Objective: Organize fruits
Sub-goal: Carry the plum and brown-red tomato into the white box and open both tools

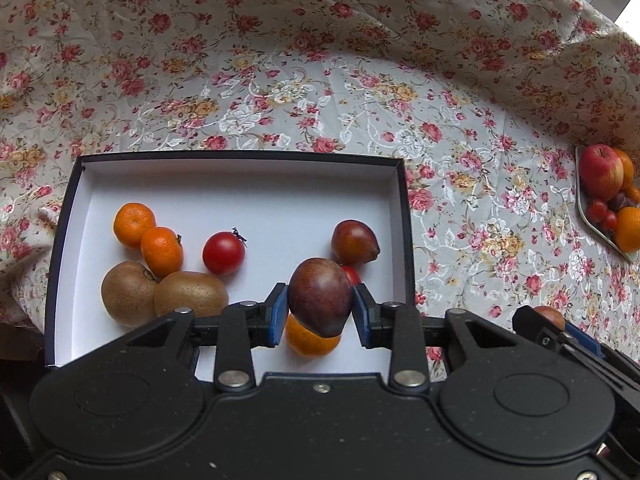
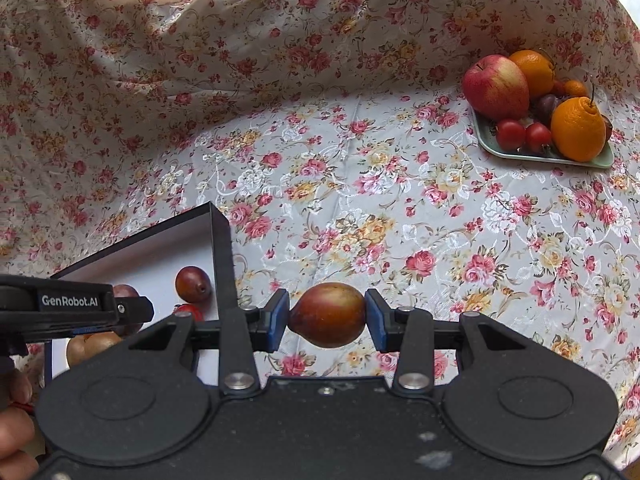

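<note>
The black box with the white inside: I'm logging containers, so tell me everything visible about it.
The box is a shallow open rectangular tray, seemingly cardboard, with dark walls and a white lining, lying flat on the floral tablecloth. It holds two tangerines, two kiwis, a tomato and a plum, with more fruit partly hidden. The left gripper holds another plum above it.

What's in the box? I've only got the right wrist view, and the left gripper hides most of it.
Observer: In the box, two mandarins, two kiwis and a tomato lie towards the left.
Operator: Is the left gripper holding anything?
Observer: Yes, the left gripper is shut on a plum, over the box.
Operator: What's under that plum?
Observer: An orange, on the box floor near the front edge.
</note>
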